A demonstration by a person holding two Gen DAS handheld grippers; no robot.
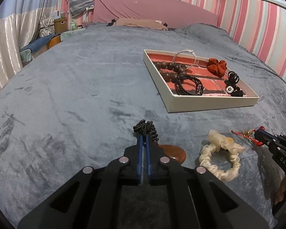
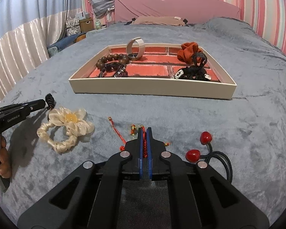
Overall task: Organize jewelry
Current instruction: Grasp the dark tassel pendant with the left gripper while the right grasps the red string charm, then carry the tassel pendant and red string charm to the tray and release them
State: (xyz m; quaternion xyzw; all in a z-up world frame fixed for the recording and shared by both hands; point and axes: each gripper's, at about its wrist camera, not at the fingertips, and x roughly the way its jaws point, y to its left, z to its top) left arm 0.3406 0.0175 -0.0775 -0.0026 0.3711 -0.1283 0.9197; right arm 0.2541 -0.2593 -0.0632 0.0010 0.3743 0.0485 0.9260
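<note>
A wide bed [image 1: 70, 87] under a plush grey-blue blanket is filling a bedroom with pink-striped walls, and the sorting is happening on it. The left gripper [image 1: 144, 135] is pinching shut on a black braided cord [image 1: 145, 128], whose reddish-brown pendant [image 1: 176, 153] is lying on the blanket just beside the blue pads. The right gripper [image 2: 145, 131] is likewise closed, clamping a red knotted string [image 2: 145, 145] that is trailing small gold beads [image 2: 133, 128] and a loose red tail across the blanket. Between the two, a cream flower scrunchie [image 2: 66, 126] is lying untouched, and to the right of the right gripper a hair tie with red cherry beads [image 2: 206, 137] is waiting too. Beyond them all sits the shallow white tray [image 2: 152, 89] with its brick-pattern floor, already holding a wooden bead bracelet [image 2: 112, 59], a watch band [image 2: 135, 46], a rust scrunchie [image 2: 187, 52] and black hair ties [image 2: 192, 72]. From where I am standing, the risks are looking plain: both grips are on thin, limp strands, so either piece could be slipping through the pads on the lift. The pendant's weight may be dragging the cord out, and the red string's dangling tail could be snagging the pile of the blanket or catching the tray's wall on the way in.
</note>
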